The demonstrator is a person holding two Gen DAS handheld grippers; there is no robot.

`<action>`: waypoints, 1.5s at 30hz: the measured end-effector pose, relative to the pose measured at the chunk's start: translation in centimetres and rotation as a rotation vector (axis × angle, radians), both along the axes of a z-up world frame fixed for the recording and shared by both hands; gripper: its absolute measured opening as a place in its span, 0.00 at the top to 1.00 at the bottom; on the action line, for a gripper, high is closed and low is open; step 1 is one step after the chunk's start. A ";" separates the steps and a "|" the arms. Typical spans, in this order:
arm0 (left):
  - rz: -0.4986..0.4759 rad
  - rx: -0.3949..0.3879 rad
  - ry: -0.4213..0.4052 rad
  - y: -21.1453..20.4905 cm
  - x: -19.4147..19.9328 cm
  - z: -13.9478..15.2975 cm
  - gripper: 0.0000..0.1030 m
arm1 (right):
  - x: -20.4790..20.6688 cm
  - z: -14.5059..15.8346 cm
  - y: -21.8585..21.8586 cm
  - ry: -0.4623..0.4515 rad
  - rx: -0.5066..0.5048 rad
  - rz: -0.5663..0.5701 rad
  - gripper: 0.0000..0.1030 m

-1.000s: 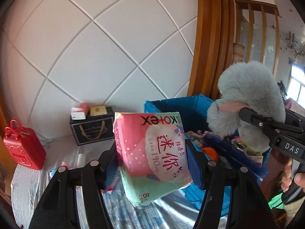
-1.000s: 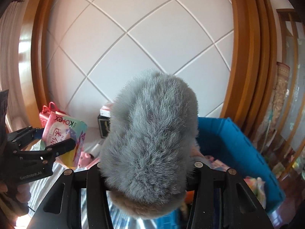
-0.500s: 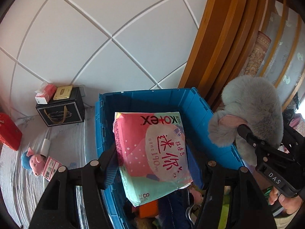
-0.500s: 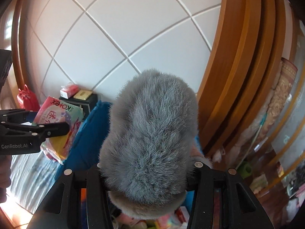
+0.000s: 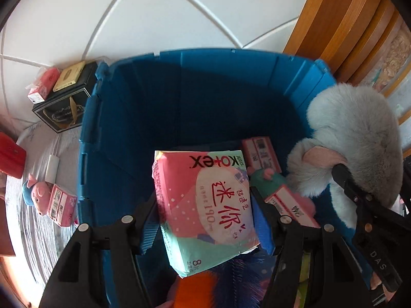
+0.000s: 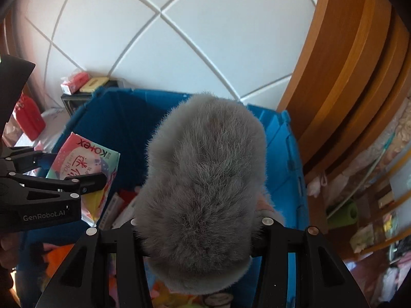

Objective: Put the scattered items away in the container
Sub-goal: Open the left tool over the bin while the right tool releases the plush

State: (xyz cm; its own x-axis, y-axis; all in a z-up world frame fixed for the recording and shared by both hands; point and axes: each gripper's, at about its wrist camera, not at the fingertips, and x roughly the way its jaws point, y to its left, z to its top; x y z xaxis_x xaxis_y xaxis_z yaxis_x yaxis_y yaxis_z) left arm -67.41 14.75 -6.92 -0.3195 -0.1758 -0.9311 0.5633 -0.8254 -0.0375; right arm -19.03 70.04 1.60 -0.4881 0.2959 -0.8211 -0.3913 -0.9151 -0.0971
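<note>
Swinging both loads over from beside the blue crate (image 5: 195, 82) to right above its open mouth, the left gripper (image 5: 205, 215) has its jaws clamped on the pink Kotex pack (image 5: 205, 205) and the right gripper (image 6: 197, 233) is squeezed onto the grey fluffy slipper (image 6: 203, 192), so both look about ready to drop in. The left wrist view shows stuff the right one can't: a pig plush (image 5: 38, 195) and a small pink box (image 5: 61, 205) at 9 o'clock, outside the crate on the striped sheet (image 5: 33, 236), not yet tidied. In the right wrist view the slipper hides most of the crate's inside.
</note>
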 end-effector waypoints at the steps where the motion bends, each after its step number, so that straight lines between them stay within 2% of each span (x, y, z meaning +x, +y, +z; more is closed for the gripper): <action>1: -0.001 0.001 -0.019 -0.1 -0.2 -1.0 0.39 | -0.3 -1.1 0.7 -0.020 -0.018 -0.002 0.55; 5: 0.011 0.026 -0.089 -0.4 -1.0 -3.9 0.39 | -1.1 -4.6 2.3 -0.092 -0.062 -0.005 0.55; 9: 0.004 0.057 -0.132 -0.5 -1.6 -5.9 0.39 | -1.6 -6.5 2.9 -0.117 -0.094 0.006 0.55; 15: -0.004 0.078 -0.183 0.4 -1.5 -7.4 0.37 | -2.3 -8.9 3.2 -0.181 -0.117 0.015 0.55; 24: -0.005 0.085 -0.217 1.3 -1.6 -8.1 0.36 | -2.4 -11.8 3.0 -0.265 -0.159 0.034 0.55; 30: -0.006 0.085 -0.227 1.3 -1.4 -8.3 0.35 | -1.9 -12.0 3.4 -0.285 -0.192 0.018 0.49; 35: 0.006 0.039 -0.179 1.2 -0.8 -6.9 0.35 | -1.2 -11.3 3.4 -0.292 -0.183 0.017 0.45; 38: -0.003 0.039 -0.151 1.3 -0.5 -5.7 0.34 | -0.7 -10.6 3.3 -0.287 -0.176 0.013 0.43; 41: -0.013 0.040 -0.144 1.5 -0.2 -4.8 0.32 | -0.1 -9.6 3.1 -0.282 -0.159 0.012 0.37; 45: -0.028 0.029 -0.138 2.0 0.5 -3.9 0.32 | 1.3 -7.8 3.3 -0.268 -0.142 0.016 0.37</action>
State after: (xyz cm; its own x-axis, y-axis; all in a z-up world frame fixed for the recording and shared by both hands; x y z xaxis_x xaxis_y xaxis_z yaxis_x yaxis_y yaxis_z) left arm -66.88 16.72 -10.84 -0.1928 -0.1405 -0.9711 0.5412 -0.8408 0.0142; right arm -17.74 73.30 -6.20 -0.2515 0.1630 -0.9540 -0.3547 -0.9327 -0.0658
